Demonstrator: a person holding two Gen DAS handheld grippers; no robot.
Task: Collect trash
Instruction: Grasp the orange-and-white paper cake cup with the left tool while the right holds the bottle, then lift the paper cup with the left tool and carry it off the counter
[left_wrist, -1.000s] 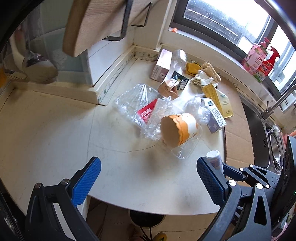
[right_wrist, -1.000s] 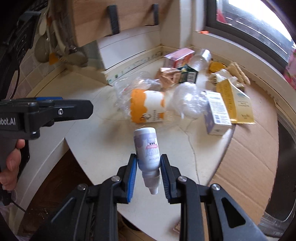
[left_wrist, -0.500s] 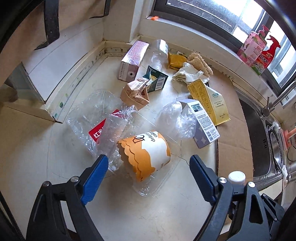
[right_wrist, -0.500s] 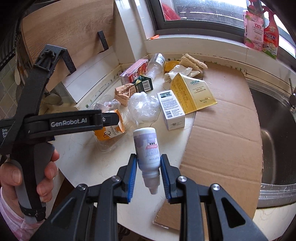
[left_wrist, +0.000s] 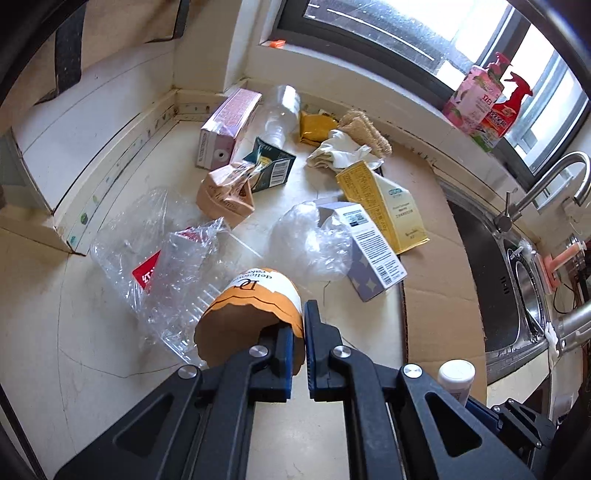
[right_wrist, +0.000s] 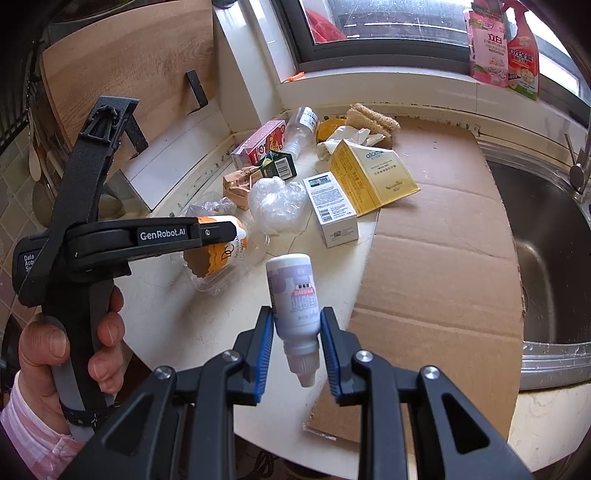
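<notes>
On the tabletop (left_wrist: 74, 332) lie 4 cartons: 1 pink-and-white box (left_wrist: 229, 125) by the back corner, 1 dark green carton (left_wrist: 271, 168) with a barcode, 1 yellow box (left_wrist: 384, 205) printed "atomy" as the right wrist view shows it, and 1 white-and-lilac box (left_wrist: 369, 247) with a barcode. There is also 1 crumpled tan packet (left_wrist: 225, 195), 1 empty clear bottle (left_wrist: 282, 114), 1 ball of clear film (left_wrist: 310, 240), 1 clear plastic wrapper (left_wrist: 162, 254) carrying a red label, 1 white cloth (left_wrist: 340, 149) and 1 loofah pad (left_wrist: 365, 129). 2 cleaning-product packs stand on the window sill, 1 pink (left_wrist: 472, 96) and 1 red (left_wrist: 506, 103); their print is too small to read.

The left gripper (left_wrist: 298, 332), marked "GenRobot.AI" on its side in the right wrist view, has its fingers clenched on the rim of 1 orange-and-white paper cup (left_wrist: 255, 295), printed "delicious cakes". The cup lies on its side on a clear plastic tray, its open mouth toward the camera; 1 finger is inside the mouth and 1 outside, with the wall pinched between them.

The right gripper (right_wrist: 297, 343) grasps 1 small white bottle (right_wrist: 295, 295) with a lilac label, cap end toward the camera, body between the 2 blue pads, above the tabletop edge beside a flat cardboard sheet (right_wrist: 443, 258). A hand (right_wrist: 55, 354) in a pink sleeve holds the left gripper's handle.
</notes>
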